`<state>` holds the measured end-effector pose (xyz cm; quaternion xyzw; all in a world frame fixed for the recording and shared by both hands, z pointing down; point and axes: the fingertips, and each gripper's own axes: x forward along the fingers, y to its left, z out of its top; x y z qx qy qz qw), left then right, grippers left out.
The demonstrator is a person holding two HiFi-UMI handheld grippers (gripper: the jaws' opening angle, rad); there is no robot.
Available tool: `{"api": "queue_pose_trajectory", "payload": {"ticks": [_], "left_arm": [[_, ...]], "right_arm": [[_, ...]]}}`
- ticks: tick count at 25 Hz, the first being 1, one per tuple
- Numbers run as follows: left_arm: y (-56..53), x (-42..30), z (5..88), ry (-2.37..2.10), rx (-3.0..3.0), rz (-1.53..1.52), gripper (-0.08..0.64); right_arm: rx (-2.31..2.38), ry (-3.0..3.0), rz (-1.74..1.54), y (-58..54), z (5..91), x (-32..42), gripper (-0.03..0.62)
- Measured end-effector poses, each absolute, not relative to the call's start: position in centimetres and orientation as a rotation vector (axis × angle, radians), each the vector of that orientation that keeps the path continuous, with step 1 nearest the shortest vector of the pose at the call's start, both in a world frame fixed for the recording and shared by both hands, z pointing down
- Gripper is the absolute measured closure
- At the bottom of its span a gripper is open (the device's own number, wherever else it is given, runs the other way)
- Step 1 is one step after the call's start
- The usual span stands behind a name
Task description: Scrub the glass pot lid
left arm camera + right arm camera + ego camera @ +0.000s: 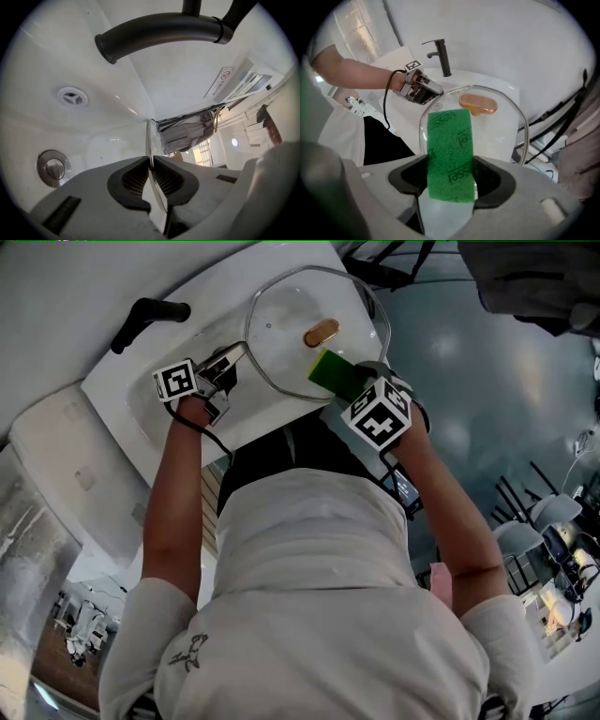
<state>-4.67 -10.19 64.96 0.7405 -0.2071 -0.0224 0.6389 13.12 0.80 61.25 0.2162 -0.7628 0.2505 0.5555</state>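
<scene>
Holding a glass lid (286,348) over the white sink (202,338), grey floor (469,381) beside.

The pad (450,154) is green, the lid knob (478,103) amber, the sink (131,381) white, the tap (159,33) black.

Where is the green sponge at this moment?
In the head view, the green sponge is right of centre, clamped in the right hand-held gripper, over the glass lid.

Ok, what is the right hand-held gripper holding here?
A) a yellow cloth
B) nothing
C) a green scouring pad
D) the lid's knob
C: the right hand-held gripper has its jaws closed on the green scouring pad, which points at the glass lid.
</scene>
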Motion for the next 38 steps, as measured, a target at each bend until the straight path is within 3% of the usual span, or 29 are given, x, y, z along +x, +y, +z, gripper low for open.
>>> {"api": "queue_pose_trajectory", "payload": {"ticks": [16,27,38], "left_arm": [[-10.1,-4.8,65.2,-0.502,1.646,-0.093,0.523],[-10.2,-4.5,64.0,-0.577,1.762,-0.106,0.433],[-10.7,-6.4,58.3,-0.710,1.870,-0.090,0.397]], "right_arm": [[0.601,-1.693,0.824,3.3,63.6,21.4,0.296],[0.759,-1.921,0.616,-0.6,58.9,20.8,0.296],[0.942,-2.138,0.363,-3.8,48.2,19.1,0.296]]}}
